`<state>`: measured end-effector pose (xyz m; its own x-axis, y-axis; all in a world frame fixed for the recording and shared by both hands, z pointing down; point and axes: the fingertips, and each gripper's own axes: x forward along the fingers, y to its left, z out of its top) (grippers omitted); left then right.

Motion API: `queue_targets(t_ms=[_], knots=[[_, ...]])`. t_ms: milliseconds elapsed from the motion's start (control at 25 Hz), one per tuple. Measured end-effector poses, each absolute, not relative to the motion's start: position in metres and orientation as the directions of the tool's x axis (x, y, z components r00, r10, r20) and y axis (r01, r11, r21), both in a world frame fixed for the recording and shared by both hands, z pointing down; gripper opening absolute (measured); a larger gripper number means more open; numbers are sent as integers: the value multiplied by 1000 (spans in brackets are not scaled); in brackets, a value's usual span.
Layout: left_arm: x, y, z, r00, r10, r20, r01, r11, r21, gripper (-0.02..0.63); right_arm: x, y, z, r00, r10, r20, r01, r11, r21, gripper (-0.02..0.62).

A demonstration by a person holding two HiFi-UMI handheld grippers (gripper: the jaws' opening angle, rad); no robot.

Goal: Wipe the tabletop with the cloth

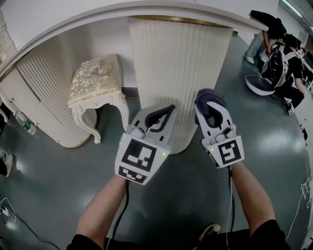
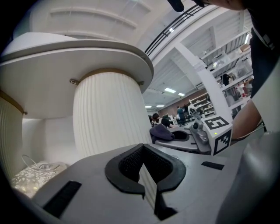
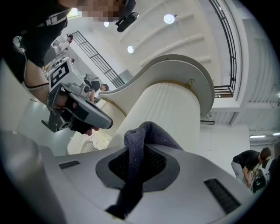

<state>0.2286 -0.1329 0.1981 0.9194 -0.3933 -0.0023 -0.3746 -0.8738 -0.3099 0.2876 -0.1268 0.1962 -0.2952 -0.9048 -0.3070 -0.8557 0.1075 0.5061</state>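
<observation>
The white tabletop curves overhead at the top of the head view, resting on a ribbed white pedestal. My right gripper is shut on a dark grey-purple cloth, which bunches over its tips in front of the pedestal. In the right gripper view the cloth hangs down between the jaws of the right gripper. My left gripper is beside it, jaws together with nothing in them; its own view shows the left gripper below the table's underside. Both grippers are below the tabletop.
An ornate cream stool stands left of the pedestal, beside a ribbed white cabinet. A bottle lies at the far left. People crouch at the back right. Grey floor lies under my arms.
</observation>
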Motion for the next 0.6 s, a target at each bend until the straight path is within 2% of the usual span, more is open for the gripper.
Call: queue_targets(t_ms=[240, 400, 600], knots=[[225, -136, 198, 914, -405, -1, -386, -873, -299, 8, 285, -128, 228, -299, -908, -293, -803, 73, 592, 26], [227, -134, 202, 916, -402, 7, -380, -872, -307, 8, 293, -134, 282, -240, -962, -130, -732, 91, 675, 26], [228, -135, 213, 908, -419, 14, -396, -869, -297, 8, 294, -135, 314, -196, -977, -78, -726, 91, 682, 26]])
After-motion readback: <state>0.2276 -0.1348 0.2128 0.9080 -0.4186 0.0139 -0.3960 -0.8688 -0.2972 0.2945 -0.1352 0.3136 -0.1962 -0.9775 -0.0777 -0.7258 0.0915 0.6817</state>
